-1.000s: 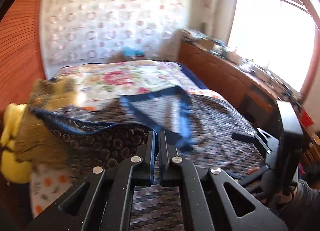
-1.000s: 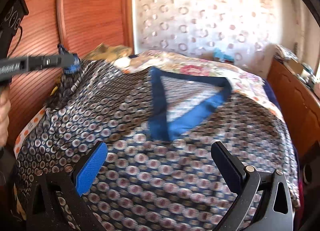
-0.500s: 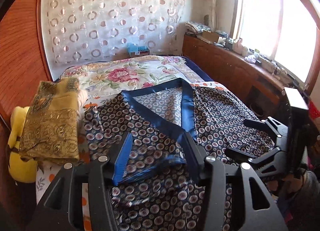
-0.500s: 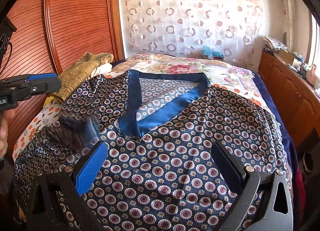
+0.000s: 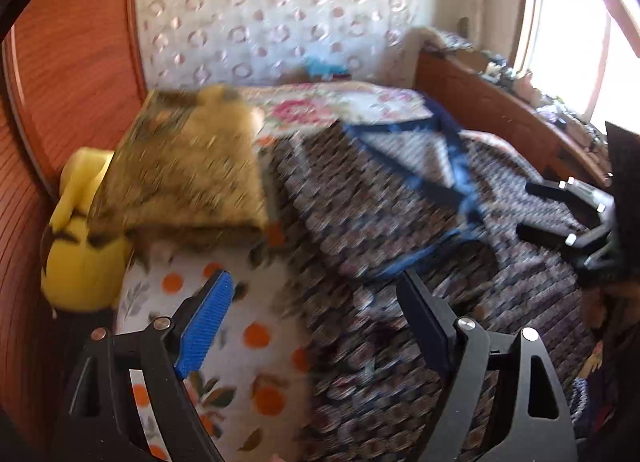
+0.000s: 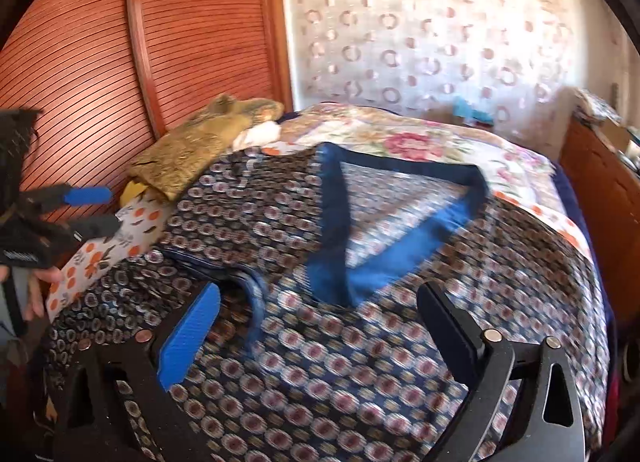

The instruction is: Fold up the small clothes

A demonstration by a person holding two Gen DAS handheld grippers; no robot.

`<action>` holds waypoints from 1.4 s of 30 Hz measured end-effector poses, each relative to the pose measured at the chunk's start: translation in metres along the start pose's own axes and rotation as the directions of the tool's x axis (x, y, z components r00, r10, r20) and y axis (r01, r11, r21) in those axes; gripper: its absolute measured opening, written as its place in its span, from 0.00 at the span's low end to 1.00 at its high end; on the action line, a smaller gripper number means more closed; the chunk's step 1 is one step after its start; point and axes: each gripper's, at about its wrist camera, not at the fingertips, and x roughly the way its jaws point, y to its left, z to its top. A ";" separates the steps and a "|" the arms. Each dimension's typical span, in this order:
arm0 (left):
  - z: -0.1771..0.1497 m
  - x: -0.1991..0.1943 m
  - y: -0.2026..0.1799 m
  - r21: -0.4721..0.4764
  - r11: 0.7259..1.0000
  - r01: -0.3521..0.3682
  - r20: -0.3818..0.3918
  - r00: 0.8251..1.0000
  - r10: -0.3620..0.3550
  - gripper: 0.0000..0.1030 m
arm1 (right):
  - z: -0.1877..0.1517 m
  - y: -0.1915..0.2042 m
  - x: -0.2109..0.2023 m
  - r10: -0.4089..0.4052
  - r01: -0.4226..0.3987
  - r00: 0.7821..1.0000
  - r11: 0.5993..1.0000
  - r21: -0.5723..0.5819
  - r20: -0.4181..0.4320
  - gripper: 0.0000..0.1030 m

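Left gripper (image 5: pixel 316 318) is spread wide, nothing between its fingers, hovering over the near left edge of the bed where the orange-print sheet (image 5: pixel 256 338) shows. Blue pad (image 5: pixel 206 322) on one finger; the other finger is bare black. View is motion-blurred.

Right gripper (image 6: pixel 320 326) is also spread wide and empty, poised over the lower middle of the garment.

The garment, a navy patterned V-neck top (image 6: pixel 360 362) with blue neckline trim (image 6: pixel 400 258), lies spread across the bed, neckline facing the far end. On its left side a sleeve or side flap (image 6: pixel 236 274) appears turned in over the body, blue-edged cuff opening visible; blur makes the exact fold line hard to tell. The right side looks flat and unfolded.

Just beyond the top's left shoulder sits a folded gold-brown cloth (image 6: pixel 192 149), on top of a yellow plush toy (image 5: pixel 80 254) by the wooden wardrobe door (image 6: pixel 120 61). Floral bedspread (image 6: pixel 420 141) covers the far part of the bed; wooden dresser (image 5: pixel 500 117) along the right, under the window.

Progress estimate: early on this piece. One item seems already folded and set aside; this top has at most the first side fold in. Left to do: the right side in, then fold lengthwise, then move it to the pile.
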 end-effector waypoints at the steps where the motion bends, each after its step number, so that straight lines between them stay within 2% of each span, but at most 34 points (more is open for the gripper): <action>1: -0.008 0.003 0.005 -0.007 1.000 -0.009 -0.016 1.000 0.009 0.82 | 0.003 0.003 0.005 0.020 -0.020 1.000 1.000 -0.009 -0.007 0.91; 6: -0.037 0.012 0.010 -0.006 1.000 -0.015 -0.076 0.997 0.014 0.82 | 0.022 0.032 0.035 0.114 -0.118 0.992 0.989 -0.088 -0.050 0.69; 9: -0.049 0.014 0.013 -0.010 1.000 -0.017 -0.096 0.995 0.016 0.82 | 0.031 0.048 0.058 0.162 -0.173 0.983 0.976 -0.134 -0.089 0.61; 14: -0.057 0.016 0.023 -0.021 0.999 -0.038 -0.107 0.994 0.035 0.82 | 0.041 0.072 0.096 0.208 -0.237 0.964 0.954 -0.181 -0.166 0.54; 19: -0.059 0.014 0.032 -0.043 0.999 -0.031 -0.100 0.995 0.026 0.82 | 0.052 0.088 0.130 0.192 -0.238 0.956 0.949 -0.206 -0.221 0.45; 22: -0.058 0.017 0.033 -0.045 0.999 -0.029 -0.105 0.994 0.024 0.82 | 0.056 0.089 0.148 0.139 -0.197 0.960 0.952 -0.235 -0.243 0.27; 24: -0.058 0.018 0.032 -0.037 0.999 -0.033 -0.104 0.994 0.029 0.82 | 0.061 0.089 0.154 0.113 -0.172 0.965 0.953 -0.251 -0.235 0.08; 25: -0.058 0.019 0.032 -0.033 0.999 -0.035 -0.103 0.994 0.031 0.82 | 0.065 0.087 0.154 0.105 -0.161 0.969 0.955 -0.249 -0.222 0.06; 29: -0.059 0.018 0.032 -0.030 0.999 -0.036 -0.096 0.995 0.032 0.82 | 0.089 0.056 0.144 0.059 -0.080 0.990 0.982 -0.170 -0.125 0.03; 31: -0.059 0.018 0.032 -0.030 0.999 -0.036 -0.094 0.995 0.033 0.82 | 0.097 0.034 0.140 -0.007 -0.005 0.995 0.993 -0.119 -0.097 0.03; 33: -0.060 0.018 0.031 -0.030 0.999 -0.039 -0.094 0.995 0.036 0.82 | 0.101 0.012 0.144 -0.089 0.083 0.991 0.994 -0.071 -0.095 0.03; 35: -0.059 0.018 0.031 -0.036 0.999 -0.038 -0.094 0.995 0.035 0.82 | 0.101 -0.006 0.151 -0.103 0.100 0.988 0.994 -0.032 -0.116 0.04; 38: -0.058 0.015 0.031 -0.060 0.998 -0.016 -0.092 0.996 0.011 0.82 | 0.100 -0.019 0.165 -0.162 0.159 0.977 0.987 -0.032 -0.140 0.17; 40: -0.057 0.010 0.027 -0.060 0.998 0.002 -0.079 0.997 -0.007 0.82 | 0.100 -0.020 0.167 -0.169 0.166 0.977 0.986 -0.027 -0.130 0.21; 42: -0.057 0.003 0.019 -0.043 0.999 0.017 -0.057 0.998 -0.020 0.82 | 0.101 -0.020 0.168 -0.158 0.157 0.979 0.987 -0.011 -0.127 0.33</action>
